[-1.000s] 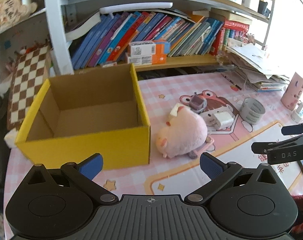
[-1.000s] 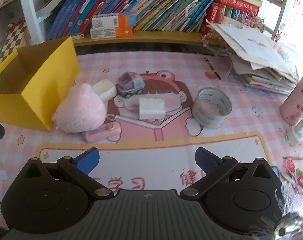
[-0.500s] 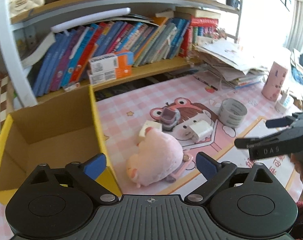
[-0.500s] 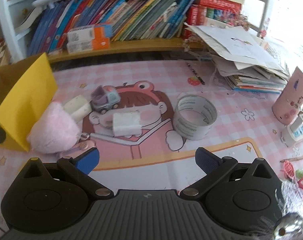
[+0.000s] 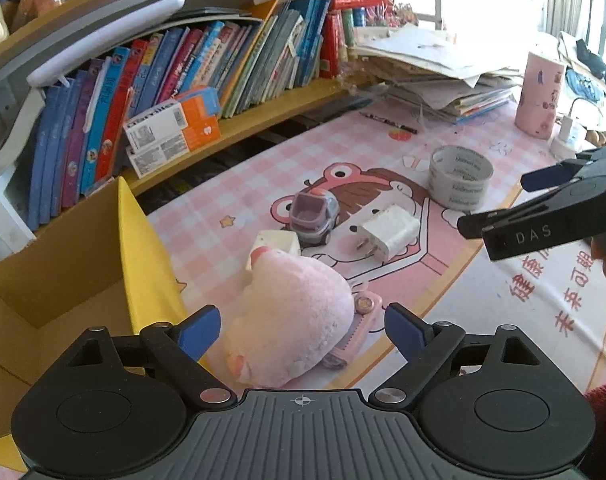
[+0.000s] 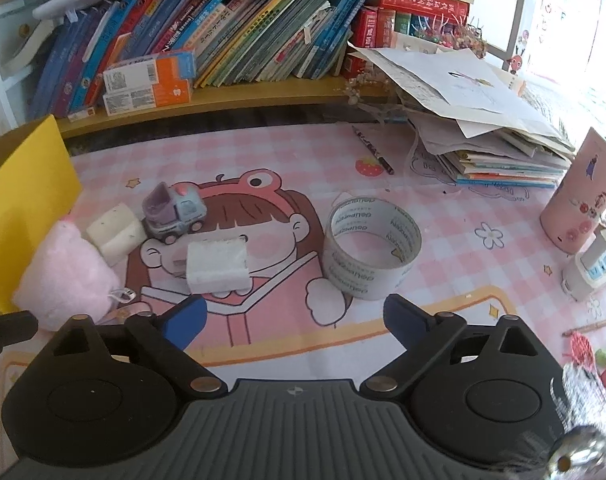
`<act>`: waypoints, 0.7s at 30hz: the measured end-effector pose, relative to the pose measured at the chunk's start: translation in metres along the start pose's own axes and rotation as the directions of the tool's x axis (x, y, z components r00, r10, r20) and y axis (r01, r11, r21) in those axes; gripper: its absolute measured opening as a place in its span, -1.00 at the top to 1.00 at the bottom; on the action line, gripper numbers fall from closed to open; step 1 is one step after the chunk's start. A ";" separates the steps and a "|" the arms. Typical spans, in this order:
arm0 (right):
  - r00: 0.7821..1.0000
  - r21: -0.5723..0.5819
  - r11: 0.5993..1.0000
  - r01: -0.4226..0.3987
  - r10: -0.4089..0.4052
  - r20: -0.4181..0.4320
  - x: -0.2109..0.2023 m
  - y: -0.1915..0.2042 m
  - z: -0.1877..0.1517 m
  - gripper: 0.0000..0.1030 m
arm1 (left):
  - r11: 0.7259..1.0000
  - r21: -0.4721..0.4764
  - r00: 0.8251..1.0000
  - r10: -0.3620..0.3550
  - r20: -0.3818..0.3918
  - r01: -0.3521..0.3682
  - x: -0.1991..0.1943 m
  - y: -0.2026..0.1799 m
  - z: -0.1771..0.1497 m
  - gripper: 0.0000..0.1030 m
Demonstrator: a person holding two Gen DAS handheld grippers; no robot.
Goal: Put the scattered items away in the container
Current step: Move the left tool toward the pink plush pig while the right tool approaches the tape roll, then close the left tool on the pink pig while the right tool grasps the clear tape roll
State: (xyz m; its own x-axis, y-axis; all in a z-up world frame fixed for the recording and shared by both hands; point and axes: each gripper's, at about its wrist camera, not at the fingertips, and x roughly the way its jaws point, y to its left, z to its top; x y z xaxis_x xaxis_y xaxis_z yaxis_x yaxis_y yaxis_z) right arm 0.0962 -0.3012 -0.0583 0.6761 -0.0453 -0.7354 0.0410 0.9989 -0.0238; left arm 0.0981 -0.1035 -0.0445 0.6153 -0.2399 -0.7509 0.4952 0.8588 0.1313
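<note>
Left wrist view: left gripper (image 5: pixel 301 326) fingers spread wide, nothing between them, hovering over the pink plush (image 5: pixel 291 314). Plush lies on the desk mat (image 5: pixel 239 178) near its front edge, just beside the yellow box (image 5: pixel 143 248) at the mat's left edge. Box is open-topped. A pink comb (image 5: pixel 361 320) pokes out from under the plush. Behind it: white block (image 5: pixel 275 244), toy truck (image 5: pixel 315 214), charger plug (image 5: pixel 389 232).

Right wrist view: right gripper (image 6: pixel 293 318) fingers also spread, empty, above the mat's front edge. Tape roll (image 6: pixel 371 246) sits mid-mat, right of the charger plug (image 6: pixel 217 266). Toy truck (image 6: pixel 175 212) touches the white block (image 6: pixel 115 230); plush (image 6: pixel 63 276) against the box (image 6: pixel 27 196).
</note>
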 end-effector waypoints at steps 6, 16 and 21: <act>0.999 -0.027 1.000 0.010 -0.011 -0.031 0.020 -0.006 0.011 -0.34 | 1.000 0.002 1.000 0.011 -0.020 -0.011 0.014 0.003 0.001 -0.76; 0.999 -0.053 0.999 0.005 -0.008 -0.046 0.049 -0.017 0.028 0.05 | 0.997 0.058 0.998 0.046 -0.034 -0.044 0.034 0.000 0.002 -0.65; 0.998 -0.061 0.998 0.009 -0.012 -0.059 0.061 -0.020 0.034 0.07 | 0.997 0.073 0.998 0.037 -0.048 -0.034 0.042 -0.003 0.003 -0.65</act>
State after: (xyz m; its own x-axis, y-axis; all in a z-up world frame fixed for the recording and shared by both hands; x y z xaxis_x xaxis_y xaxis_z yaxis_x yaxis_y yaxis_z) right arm 0.1615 -0.3249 -0.0795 0.6313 -0.0564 -0.7735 0.0020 0.9975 -0.0711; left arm 0.1244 -0.1175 -0.0750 0.6030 -0.1854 -0.7759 0.5174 0.8312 0.2035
